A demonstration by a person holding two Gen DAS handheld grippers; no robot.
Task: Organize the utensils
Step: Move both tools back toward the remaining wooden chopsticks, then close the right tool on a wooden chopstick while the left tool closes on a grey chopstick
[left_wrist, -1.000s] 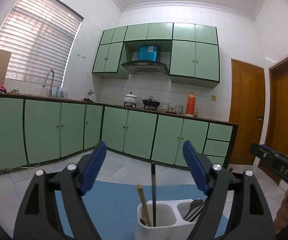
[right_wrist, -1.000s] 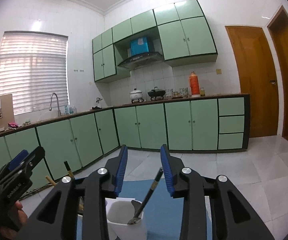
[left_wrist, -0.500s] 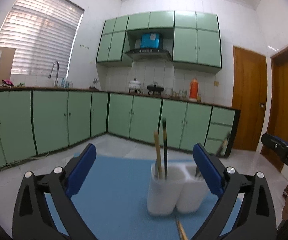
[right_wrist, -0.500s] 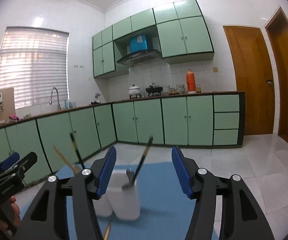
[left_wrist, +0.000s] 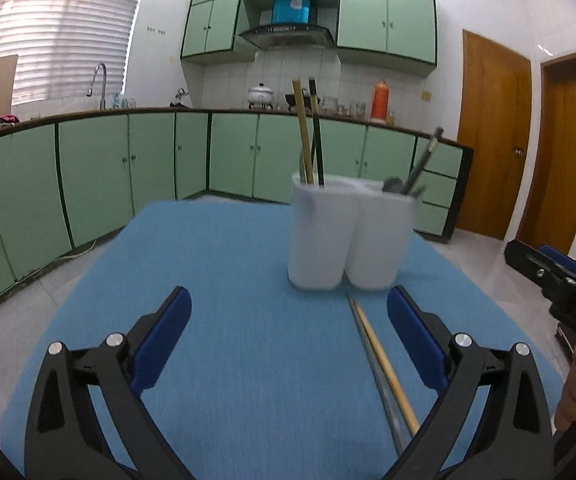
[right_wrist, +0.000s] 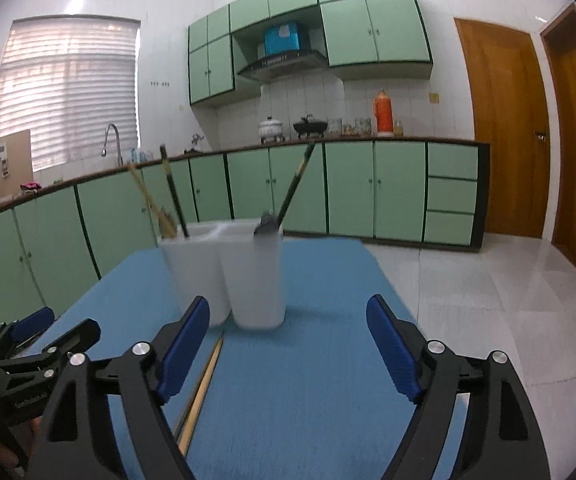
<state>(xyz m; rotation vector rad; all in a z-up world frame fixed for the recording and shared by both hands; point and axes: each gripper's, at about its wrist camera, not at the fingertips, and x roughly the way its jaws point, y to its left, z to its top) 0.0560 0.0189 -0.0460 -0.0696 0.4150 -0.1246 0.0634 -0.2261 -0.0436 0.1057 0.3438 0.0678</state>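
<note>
- Left gripper [left_wrist: 288, 334] spread wide, empty, held low above the blue mat [left_wrist: 216, 280], short of the white holder [left_wrist: 347, 236]; blue pads well apart on either side of bare mat.
- Right gripper [right_wrist: 288, 346] likewise wide and empty, pointed at the same holder from the other side; seen at the far right edge of the left wrist view as well.
- White holder upright on the mat, two compartments side by side: wooden chopstick [left_wrist: 303, 132] and dark chopstick [left_wrist: 316, 132] standing in the left one, spoon [left_wrist: 393, 185] with a dark handle leaning in the right one.
- Loose pair flat on the mat: wooden chopstick on the mat [left_wrist: 383, 364] and a grey one [left_wrist: 379, 384] right beside it, touching or nearly so, far ends just short of the holder's base, near ends running under the right finger of the left gripper.
- Same loose pair visible in the right wrist view [right_wrist: 202, 392], partly hidden behind that gripper's left finger.
- Likely handling: light, stiff, thin and smooth, so prone to rolling or slipping out of a loose pinch; no fragility to worry about.
- Best hold probably across the width near the middle or slightly toward the thick end, pads straddling one stick, closing squarely to stop it swivelling.
- Judged risk: grabbing both at once and dropping one, or nudging the light holder while inserting.
</note>
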